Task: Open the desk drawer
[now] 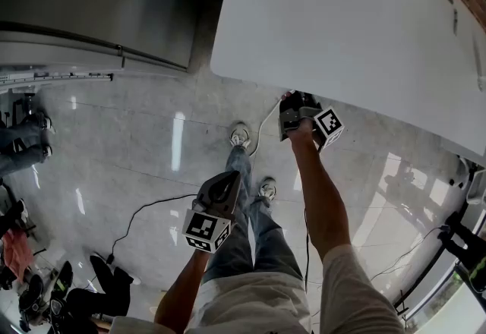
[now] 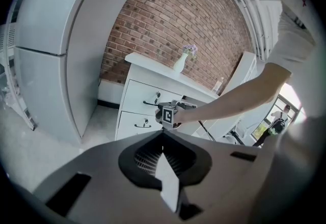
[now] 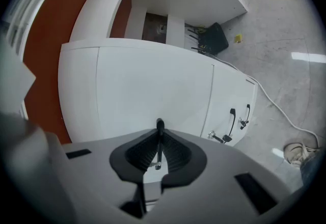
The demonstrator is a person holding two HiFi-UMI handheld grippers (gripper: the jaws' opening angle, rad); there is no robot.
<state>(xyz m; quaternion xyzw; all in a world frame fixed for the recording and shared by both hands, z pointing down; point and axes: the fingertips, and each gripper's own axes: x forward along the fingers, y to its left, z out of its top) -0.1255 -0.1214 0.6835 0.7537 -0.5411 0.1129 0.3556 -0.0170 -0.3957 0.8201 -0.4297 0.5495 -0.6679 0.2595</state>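
Right gripper: jaws closed on the thin dark handle of the top drawer, just under the white table edge. Left gripper: jaws together, empty, well apart from the drawer.

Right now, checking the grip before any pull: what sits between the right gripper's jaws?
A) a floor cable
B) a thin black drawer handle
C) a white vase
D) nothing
B: in the right gripper view, the right gripper is shut on the black drawer handle, whose tip pokes out above the pads.

Red brick wall; glossy grey floor; tall white cabinet.
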